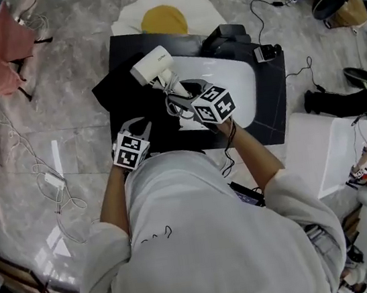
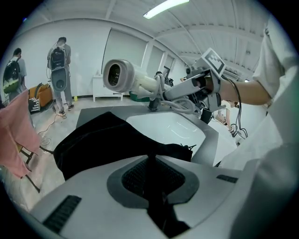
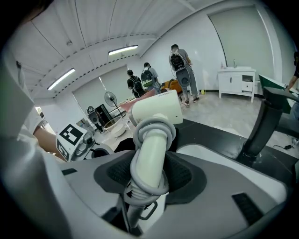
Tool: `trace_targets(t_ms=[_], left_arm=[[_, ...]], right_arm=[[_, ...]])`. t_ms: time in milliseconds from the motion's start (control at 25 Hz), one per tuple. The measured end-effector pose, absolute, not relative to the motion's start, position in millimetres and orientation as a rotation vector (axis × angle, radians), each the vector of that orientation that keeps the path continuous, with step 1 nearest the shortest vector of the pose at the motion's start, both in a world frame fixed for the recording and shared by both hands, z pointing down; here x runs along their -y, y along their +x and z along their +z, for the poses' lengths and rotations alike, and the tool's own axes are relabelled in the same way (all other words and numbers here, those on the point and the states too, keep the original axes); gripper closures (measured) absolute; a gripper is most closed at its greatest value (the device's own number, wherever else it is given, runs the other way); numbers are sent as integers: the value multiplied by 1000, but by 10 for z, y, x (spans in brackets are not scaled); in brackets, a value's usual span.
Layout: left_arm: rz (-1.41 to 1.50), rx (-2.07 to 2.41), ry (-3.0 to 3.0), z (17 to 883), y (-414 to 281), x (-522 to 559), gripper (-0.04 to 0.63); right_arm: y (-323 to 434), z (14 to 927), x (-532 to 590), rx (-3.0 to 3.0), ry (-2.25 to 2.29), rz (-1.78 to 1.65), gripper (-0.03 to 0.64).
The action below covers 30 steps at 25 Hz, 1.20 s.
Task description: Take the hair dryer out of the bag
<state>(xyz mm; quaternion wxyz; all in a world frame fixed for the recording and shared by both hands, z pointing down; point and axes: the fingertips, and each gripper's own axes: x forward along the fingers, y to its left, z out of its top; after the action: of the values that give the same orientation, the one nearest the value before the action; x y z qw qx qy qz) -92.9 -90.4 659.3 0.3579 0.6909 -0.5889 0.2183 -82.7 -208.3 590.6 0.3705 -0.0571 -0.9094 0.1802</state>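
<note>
Because gripped low on the handle with the heavy head far out, could tip or slide in the jaws. Head view: hair dryer (image 1: 153,67) aloft at 11 o'clock of the right hand-held gripper (image 1: 180,97), seemingly clear of the black bag (image 1: 116,91) on the tabletop (image 1: 278,119); left hand-held gripper (image 1: 139,129) at 7 o'clock. Left gripper view: jaws almost together, pinching bag fabric; hair dryer up at 11 o'clock. Right gripper view: jaws partway apart, clamped on the handle, wrapped in cord (image 3: 139,140) liable to shift under the pads.

hair dryer (image 3: 161,109) cord end: hidden low between right gripper (image 3: 150,165) tongs | bag (image 2: 103,140) edge: hidden between left gripper (image 2: 150,163) tongs
</note>
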Motion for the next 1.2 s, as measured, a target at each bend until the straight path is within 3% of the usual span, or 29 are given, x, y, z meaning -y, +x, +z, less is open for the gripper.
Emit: trace_targets(t_ms=[560, 1200], left_arm=[[407, 1540, 1704, 6626, -1213, 689, 537], [371, 1541, 1674, 6693, -1287, 665, 537]], right_arm=[[-1544, 6196, 1856, 2225, -200, 506, 423], [-1724, 6714, 1710, 2106, -123, 498, 422]])
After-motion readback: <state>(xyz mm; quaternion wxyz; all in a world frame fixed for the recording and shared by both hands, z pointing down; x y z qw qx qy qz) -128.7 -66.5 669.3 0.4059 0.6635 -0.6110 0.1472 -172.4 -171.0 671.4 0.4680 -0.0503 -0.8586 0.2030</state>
